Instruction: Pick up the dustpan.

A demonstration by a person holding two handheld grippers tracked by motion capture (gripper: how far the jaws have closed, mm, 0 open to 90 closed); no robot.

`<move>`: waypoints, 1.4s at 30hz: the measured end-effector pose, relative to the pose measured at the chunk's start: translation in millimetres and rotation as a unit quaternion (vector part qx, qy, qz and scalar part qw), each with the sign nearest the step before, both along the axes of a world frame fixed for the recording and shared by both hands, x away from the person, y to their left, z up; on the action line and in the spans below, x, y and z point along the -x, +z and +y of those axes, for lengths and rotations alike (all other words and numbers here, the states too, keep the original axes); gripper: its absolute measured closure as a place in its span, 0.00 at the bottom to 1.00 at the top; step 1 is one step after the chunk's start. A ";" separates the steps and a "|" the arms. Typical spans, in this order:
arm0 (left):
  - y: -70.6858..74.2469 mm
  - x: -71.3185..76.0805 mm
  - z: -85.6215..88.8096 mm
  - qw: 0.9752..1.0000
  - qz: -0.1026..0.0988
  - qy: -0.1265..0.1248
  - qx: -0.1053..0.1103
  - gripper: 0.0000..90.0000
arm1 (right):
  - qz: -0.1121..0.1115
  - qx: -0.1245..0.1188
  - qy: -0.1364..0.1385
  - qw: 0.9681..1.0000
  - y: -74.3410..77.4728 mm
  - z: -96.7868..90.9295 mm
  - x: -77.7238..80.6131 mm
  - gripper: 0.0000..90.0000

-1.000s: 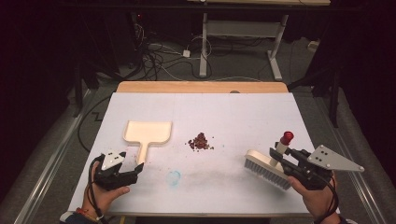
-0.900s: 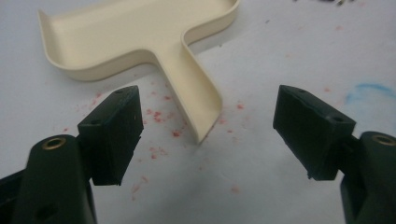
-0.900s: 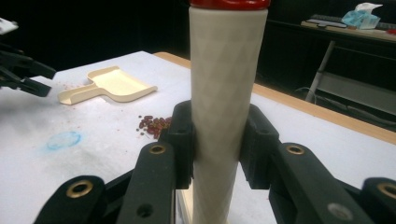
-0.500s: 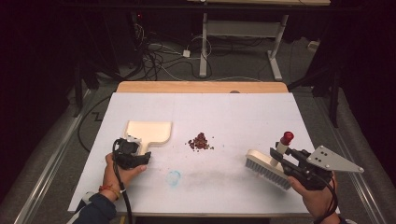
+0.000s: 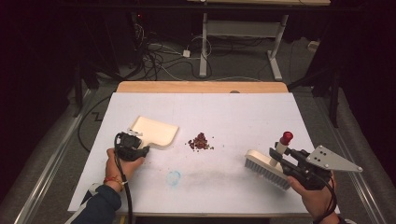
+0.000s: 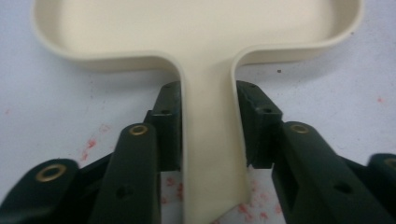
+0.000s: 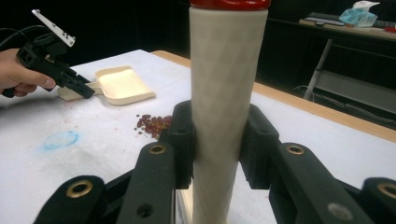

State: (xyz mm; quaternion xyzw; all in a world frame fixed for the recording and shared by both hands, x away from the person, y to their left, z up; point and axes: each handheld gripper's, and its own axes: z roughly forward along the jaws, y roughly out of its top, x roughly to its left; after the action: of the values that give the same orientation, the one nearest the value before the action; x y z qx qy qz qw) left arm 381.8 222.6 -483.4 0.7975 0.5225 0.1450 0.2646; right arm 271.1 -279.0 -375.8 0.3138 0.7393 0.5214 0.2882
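Cream plastic makes up both tools on the white tabletop: one dustpan and one brush. The dustpan is lying flat in the left half of the tabletop, well in from the left edge, its handle pointing toward the near edge. The left gripper has just been closing its jaws, and in the left gripper view the pads are now pressing on both sides of that handle, with the pan's tray lying beyond them. The right gripper is pinching the brush by its upright cream handle, which is ending in a red cap; the bristle head is sitting on the tabletop near the right edge, toward the near right corner. One small heap of dark red beans is lying between the two tools, just right of the dustpan's open side and well apart from the brush. One faint blue ring mark is showing near the near edge, below the heap. One strip of bare wood is running along the far edge. Open white surface is stretching between the heap and the brush, and across the whole far half of the tabletop; each hand is holding its gripper inside the near edge.
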 end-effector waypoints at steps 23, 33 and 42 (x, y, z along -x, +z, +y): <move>31.7 10.5 12.5 0.999 -0.023 -0.030 -0.031 0.71 | 0.002 -0.008 -0.011 1.000 -2.8 -4.9 -5.2 0.78; 37.8 21.8 16.9 0.998 -0.033 -0.042 -0.032 0.71 | 0.003 -0.005 -0.010 1.000 -4.3 -3.7 -8.3 0.78; 43.3 42.3 21.4 0.997 -0.036 -0.062 -0.026 0.71 | 0.002 -0.008 -0.002 1.000 -3.5 -3.8 -9.0 0.78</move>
State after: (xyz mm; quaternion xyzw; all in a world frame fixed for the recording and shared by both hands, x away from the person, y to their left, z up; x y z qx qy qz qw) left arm 339.6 244.0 -440.1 0.8293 0.4580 0.1708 0.2709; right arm 280.2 -282.8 -379.3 0.3189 0.7350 0.5261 0.2850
